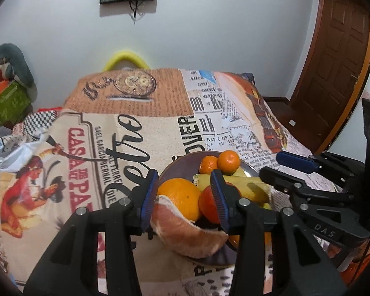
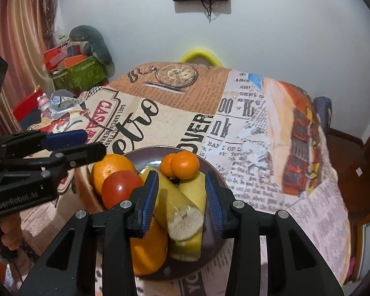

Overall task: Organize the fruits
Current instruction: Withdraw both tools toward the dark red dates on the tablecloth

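A dark plate [image 1: 182, 164] [image 2: 145, 154] on the printed tablecloth holds a large orange [image 1: 181, 197] [image 2: 109, 167], a red tomato [image 1: 207, 204] [image 2: 119, 188], two small tangerines [image 1: 228, 161] [image 2: 182, 165], yellow-green cut stalk pieces [image 1: 244, 185] [image 2: 182, 212] and a pink pomelo segment [image 1: 185, 231]. My left gripper [image 1: 185, 197] is open, its fingers either side of the orange and the pomelo segment. My right gripper [image 2: 182, 197] is open, straddling the cut stalk pieces. Each gripper shows in the other's view: the right one [image 1: 281, 166] and the left one [image 2: 86, 143].
The tablecloth [image 1: 125, 133] [image 2: 259, 133] covers the table to the far wall. A green box with clutter [image 2: 79, 74] stands at the far left. A yellow hoop [image 1: 125, 60] rises behind the table. A wooden door [image 1: 338, 49] is at the right.
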